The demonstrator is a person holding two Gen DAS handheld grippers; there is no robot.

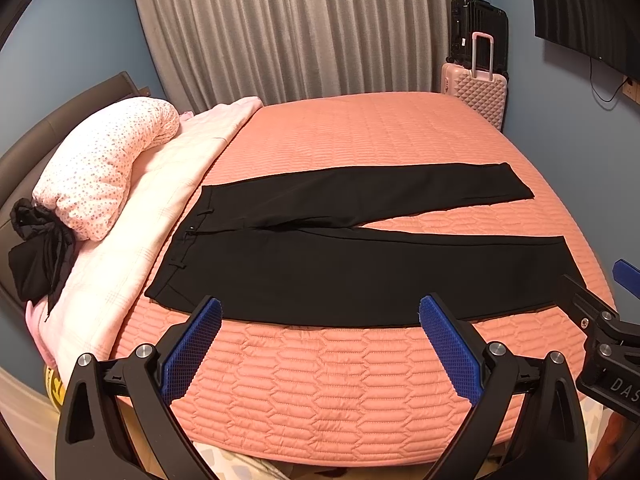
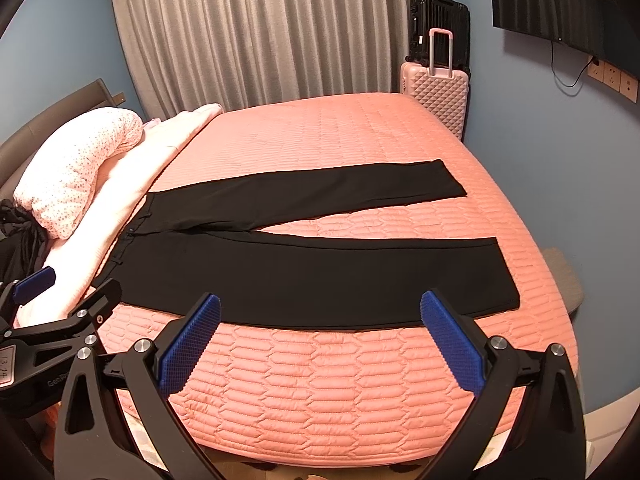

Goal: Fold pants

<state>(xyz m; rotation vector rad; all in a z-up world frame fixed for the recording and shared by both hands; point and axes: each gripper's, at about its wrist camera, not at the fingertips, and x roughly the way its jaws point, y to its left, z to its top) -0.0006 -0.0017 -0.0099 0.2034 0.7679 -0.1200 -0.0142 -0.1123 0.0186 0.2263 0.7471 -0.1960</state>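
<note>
Pants (image 1: 340,268) lie flat and spread on the bed (image 1: 360,380), just ahead of both your tongs, long axis running crosswise to your reach: waistband to your left by the pale blanket (image 1: 160,216), the two hems to your right, legs parted in a narrow V. Left tongs (image 1: 320,312) and right tongs (image 2: 320,312) both hang wide apart and empty above the near bed edge, apart from the cloth. Judgement: left tongs sit nearer the waistband, right nearer the near-leg hem (image 2: 504,272), so the near long edge is your likely first grasp.
</note>
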